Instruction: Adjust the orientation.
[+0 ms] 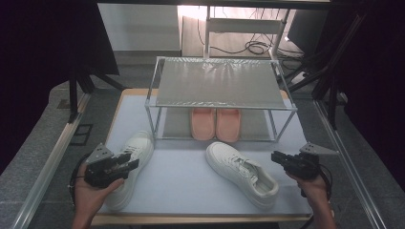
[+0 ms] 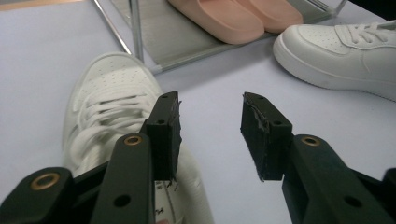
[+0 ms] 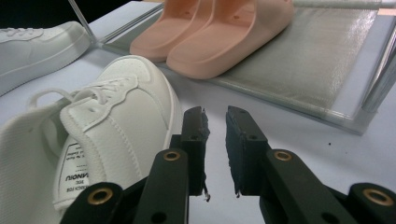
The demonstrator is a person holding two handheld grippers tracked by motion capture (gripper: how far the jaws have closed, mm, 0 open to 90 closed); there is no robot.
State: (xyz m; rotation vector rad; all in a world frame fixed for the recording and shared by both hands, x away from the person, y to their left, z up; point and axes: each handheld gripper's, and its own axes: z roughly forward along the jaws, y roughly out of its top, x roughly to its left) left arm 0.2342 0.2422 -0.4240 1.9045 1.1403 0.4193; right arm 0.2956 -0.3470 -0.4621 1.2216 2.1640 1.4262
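**Two loose sneakers, two empty grippers: where the pickup could slip**

At the lower left of the high view, our left gripper [image 1: 125, 163] hangs over the left sneaker [image 1: 131, 167], its jaws spread wide with nothing between them. In the left gripper view one jaw sits over the shoe's laces and collar while the other is over bare mat [image 2: 37, 60]. If we close like this we judge we may catch only laces or the soft tongue, and the shoe could swing or drop.

At the lower right of the high view, our right gripper [image 1: 279, 158] has its jaws drawn narrow, a slim gap between them, holding nothing. It sits just beside the heel of the right sneaker [image 1: 241, 172]. In the right gripper view the collar lies left of the jaws, not between them, so we would need to open before reaching in; a narrow approach could push the shoe across the mat instead.

Farther back, in the middle of the high view, the rack [image 1: 219, 83] stands with pink slippers [image 1: 216, 123] on its lower shelf. The left sneaker's toe lies near the rack's front leg. Lifting either shoe carelessly could knock the frame, and the lower shelf's middle is already taken.
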